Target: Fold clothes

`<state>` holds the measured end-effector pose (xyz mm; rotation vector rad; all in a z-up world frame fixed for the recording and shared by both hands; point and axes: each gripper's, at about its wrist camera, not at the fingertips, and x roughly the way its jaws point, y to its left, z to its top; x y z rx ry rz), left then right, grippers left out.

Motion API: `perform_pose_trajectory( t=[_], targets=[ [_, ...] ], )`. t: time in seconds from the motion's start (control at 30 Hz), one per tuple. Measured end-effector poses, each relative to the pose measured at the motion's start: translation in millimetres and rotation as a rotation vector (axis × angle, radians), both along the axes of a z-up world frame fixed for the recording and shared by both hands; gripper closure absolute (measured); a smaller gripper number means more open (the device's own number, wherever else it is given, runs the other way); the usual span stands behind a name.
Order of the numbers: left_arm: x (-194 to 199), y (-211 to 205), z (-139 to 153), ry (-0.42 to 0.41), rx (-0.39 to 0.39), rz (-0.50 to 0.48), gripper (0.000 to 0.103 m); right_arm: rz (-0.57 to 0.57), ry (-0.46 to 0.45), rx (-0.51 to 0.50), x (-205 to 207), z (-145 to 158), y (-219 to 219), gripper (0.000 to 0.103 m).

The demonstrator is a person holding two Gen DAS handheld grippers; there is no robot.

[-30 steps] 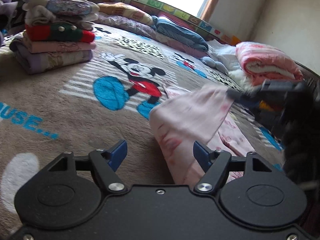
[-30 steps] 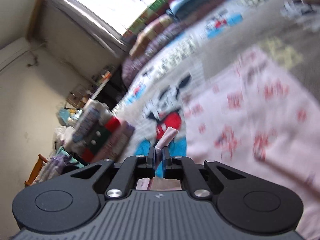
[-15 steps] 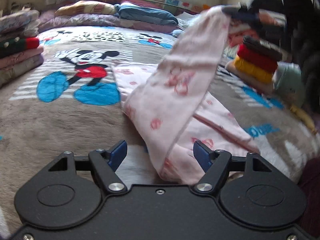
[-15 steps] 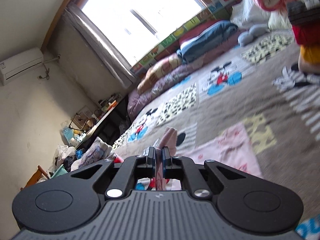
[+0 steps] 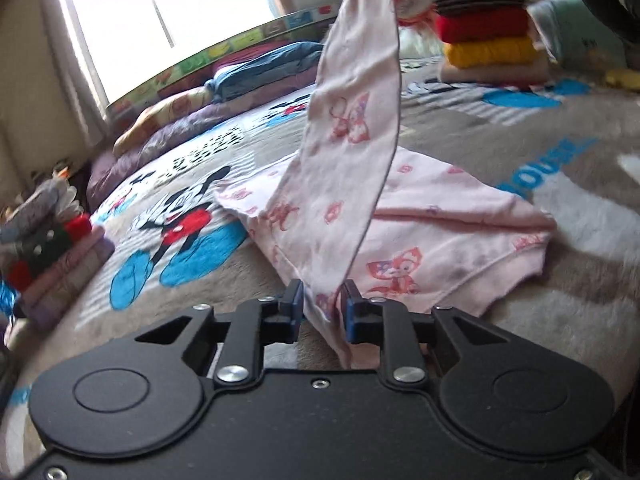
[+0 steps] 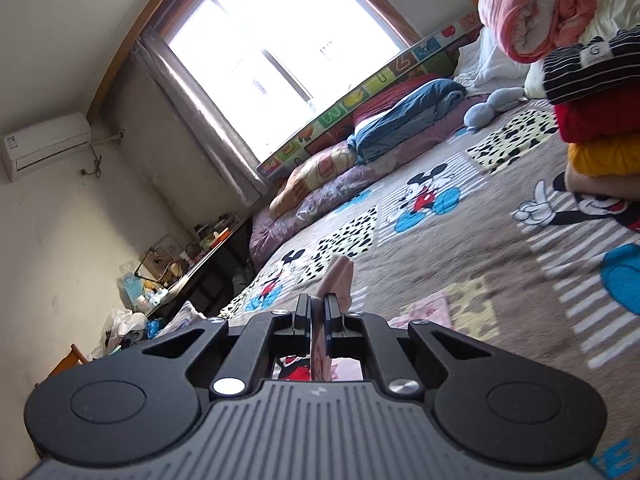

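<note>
The right gripper point(image 6: 316, 314) is clamped on the tip of a pink garment point(image 5: 420, 216), lifting that strip taut above the left gripper point(image 5: 320, 306), whose jaws sit narrowly apart around its lower end, likely to guide a fold. The rest lies on the blanket point(image 5: 520, 152) just ahead.

One pink garment point(image 5: 420, 216), two hand-held grippers, left hand-held gripper point(image 5: 320, 306), right hand-held gripper point(image 6: 316, 312), two stacks of folded clothes, left stack point(image 5: 52, 264), right stack point(image 5: 488, 36), one window point(image 6: 280, 52), one air conditioner point(image 6: 44, 150).
</note>
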<state>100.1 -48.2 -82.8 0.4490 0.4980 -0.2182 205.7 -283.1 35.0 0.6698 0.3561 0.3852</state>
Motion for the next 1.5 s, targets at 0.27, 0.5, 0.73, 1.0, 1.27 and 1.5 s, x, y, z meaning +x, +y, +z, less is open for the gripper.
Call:
perform_pose_trajectory(
  t=[0.27, 0.5, 0.73, 1.0, 1.27, 1.5],
  targets=[
    [0.6, -10.6, -4.2, -0.016, 0.04, -0.072, 0.093, -0.062, 0.011, 0.042, -12.3, -24.2, -39.6, 0.095],
    [-6.4, -29.2, -13.3, 0.001, 0.061, -0.124, 0.094, -0.1, 0.015, 0.065, -25.7, -45.1, -65.9, 0.095],
    [-5.2, -29.7, -18.3, 0.036, 0.061, -0.163, 0.094, -0.132, 0.044, 0.099, -40.7, -78.1, -84.6, 0.095],
    [1.0, 47.5, 24.3, 0.113, -0.295, -0.166, 0.072, -0.186, 0.135, 0.133, -44.4, -132.3, -98.1, 0.095],
    [13.1, 64.4, 26.7, 0.061, -0.376, -0.068, 0.072, -0.198, 0.189, 0.178, -38.4, -163.9, -108.3, 0.095],
    [28.3, 12.9, -1.4, 0.261, -0.176, -0.2, 0.072, -0.183, 0.212, 0.194, -36.7, -183.1, -108.5, 0.095]
  ],
)
